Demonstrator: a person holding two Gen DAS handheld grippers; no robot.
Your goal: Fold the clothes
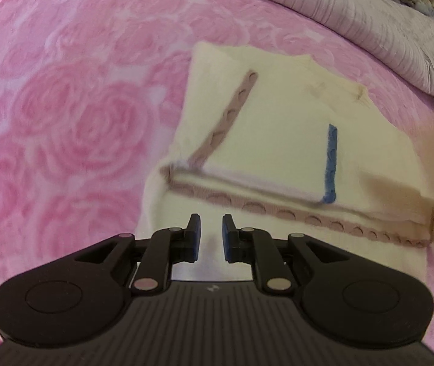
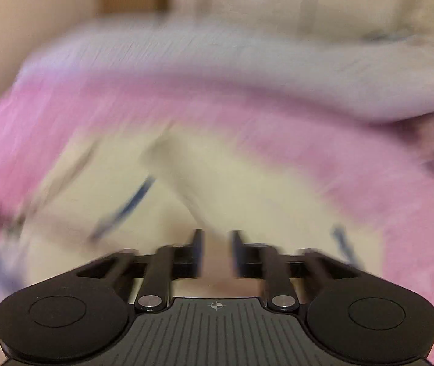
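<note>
1. The garment point(image 1: 278, 140) lay on the pink sheet point(image 1: 64, 106), partly folded: a cream, soft-looking cloth with one flap turned over the rest, its near edge making a straight crease.
2. A mauve scalloped trim point(image 1: 308, 216) ran along the lower layer, a second strip of it slanted up the folded flap, and a short blue stitched band point(image 1: 331, 164) stood near the flap's right corner.
3. Your left gripper point(image 1: 211, 235) hovered just over the garment's near part; its blue-padded fingers point(image 1: 195, 235) were a little apart, with nothing between them.
4. Your right gripper point(image 2: 217, 253) pointed at the same cream cloth point(image 2: 247, 198), but that view was badly smeared. Its fingers showed a narrow gap; you could not tell from it whether they pinched any cloth.
5. The sheet bore a large rose print, and a ribbed lilac-grey quilt point(image 1: 384, 39) lay bunched along its far edge.
</note>
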